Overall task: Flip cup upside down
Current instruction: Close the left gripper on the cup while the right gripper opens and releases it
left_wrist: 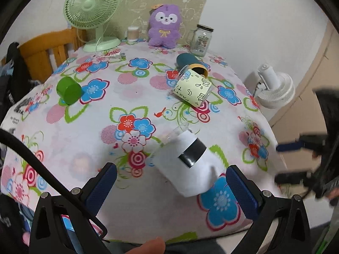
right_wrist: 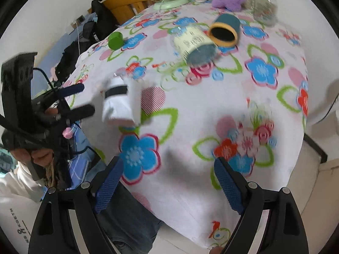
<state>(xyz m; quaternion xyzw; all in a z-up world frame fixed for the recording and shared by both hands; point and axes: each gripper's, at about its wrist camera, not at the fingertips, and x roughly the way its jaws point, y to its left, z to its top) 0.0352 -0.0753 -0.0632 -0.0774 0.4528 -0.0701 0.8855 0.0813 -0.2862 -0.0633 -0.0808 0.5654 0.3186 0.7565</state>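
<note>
Blue-padded fingers (left_wrist: 107,185) of the left gripper (left_wrist: 171,188) spread wide and hold nothing, with the white cup (left_wrist: 186,165) lying on its side between and just beyond them on the near part of the flowered tablecloth (left_wrist: 131,97); the right gripper (right_wrist: 167,186) is equally wide and empty over bare cloth. That cup, wrapped by a black band, has its long axis slanting from near right to far left, clear rim toward the far left. Farther off lie a yellow-labelled glass (left_wrist: 191,86) and a teal cup (left_wrist: 190,63) on their sides, a green cup (left_wrist: 68,91) at the left, and a fan (left_wrist: 93,10), plush toy (left_wrist: 164,25) and jar (left_wrist: 201,40) along the far edge.
</note>
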